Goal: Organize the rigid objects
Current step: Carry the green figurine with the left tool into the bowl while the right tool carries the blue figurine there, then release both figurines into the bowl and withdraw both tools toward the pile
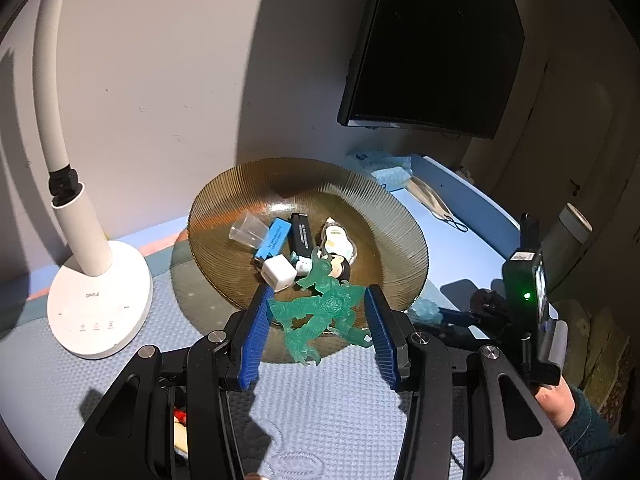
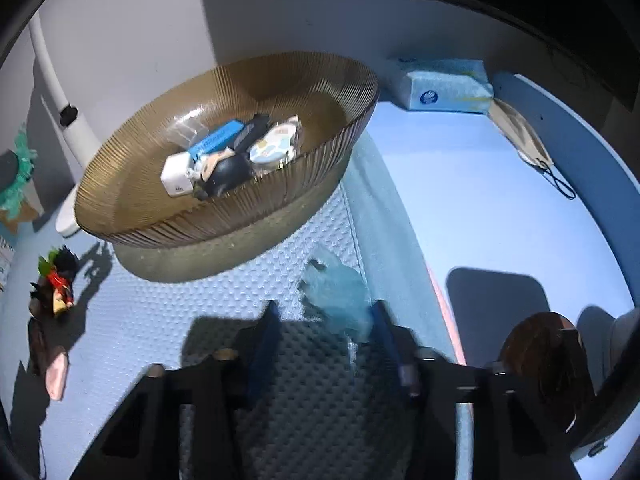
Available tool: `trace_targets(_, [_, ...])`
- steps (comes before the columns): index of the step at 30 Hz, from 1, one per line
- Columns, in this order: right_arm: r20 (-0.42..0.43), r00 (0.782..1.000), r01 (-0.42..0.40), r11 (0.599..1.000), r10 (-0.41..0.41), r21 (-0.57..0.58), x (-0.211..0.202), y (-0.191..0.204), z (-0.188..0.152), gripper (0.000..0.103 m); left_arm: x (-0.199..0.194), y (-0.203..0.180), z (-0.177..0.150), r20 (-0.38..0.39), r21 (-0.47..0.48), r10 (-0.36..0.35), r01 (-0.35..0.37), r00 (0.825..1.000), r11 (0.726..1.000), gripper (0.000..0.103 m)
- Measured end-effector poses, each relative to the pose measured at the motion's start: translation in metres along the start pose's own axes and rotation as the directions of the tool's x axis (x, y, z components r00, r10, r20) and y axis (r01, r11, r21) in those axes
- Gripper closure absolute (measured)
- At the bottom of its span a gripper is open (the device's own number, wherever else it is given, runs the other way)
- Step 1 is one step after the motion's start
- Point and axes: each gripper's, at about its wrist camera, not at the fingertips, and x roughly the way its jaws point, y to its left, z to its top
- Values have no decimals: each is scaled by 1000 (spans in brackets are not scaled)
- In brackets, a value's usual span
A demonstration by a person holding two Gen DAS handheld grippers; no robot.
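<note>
The left gripper [image 1: 316,312] fingers grip a green figure [image 1: 320,316] over the bowl [image 1: 224,200]; the right gripper [image 2: 324,320] fingers stand open beside a pale blue object [image 2: 340,296].

- Between my left gripper [image 1: 318,322]'s blue pads I see the green translucent monster figure [image 1: 320,312], limbs splayed, tilted, hanging over the near rim of the ribbed amber bowl [image 1: 224,200]; whether the pads actually pinch it I cannot tell
- Beyond those tips, inside the bowl: a clear small cup [image 1: 248,231] on its side at far left; a blue lighter [image 1: 274,240] and a black lighter [image 1: 301,234] side by side; a white cube charger [image 1: 278,272] nearest the left pad; a pale oval case [image 1: 338,242] to the right
- Between my right gripper [image 2: 326,320]'s tips sits a blurred pale-blue translucent figure [image 2: 340,300], just short of the bowl; well off to its left a black-haired doll [image 2: 58,280] lies on the mat
</note>
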Motion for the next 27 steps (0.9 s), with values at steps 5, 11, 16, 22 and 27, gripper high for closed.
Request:
trace_targets(5, [26,1000,-2,1000,2,7,-9,-9,-7,80,6,0,-1,-12,-6,2,-2,1000,1000,59])
trace_targets(11, [79,995,-67,998,65,18,-37,-9,-13,80,6,-1,-3,-13,-5,1,-1,1000,1000,59])
trace_targets(16, [124,989,-85,996,83,16,-64,-6,-16,80,4,-4,-2,-5,6,5,-5,1000,1000,59])
trace_targets(22, [218,966,-145,989,137,22,-100,-3,15,80,1,-9,23,41,-2,-5,5,999,1000,59])
trace_targets(27, [263,946,-206,978,190,33,-99,9,56,80,17,-13,33,34,-7,0,0,999,1000,59])
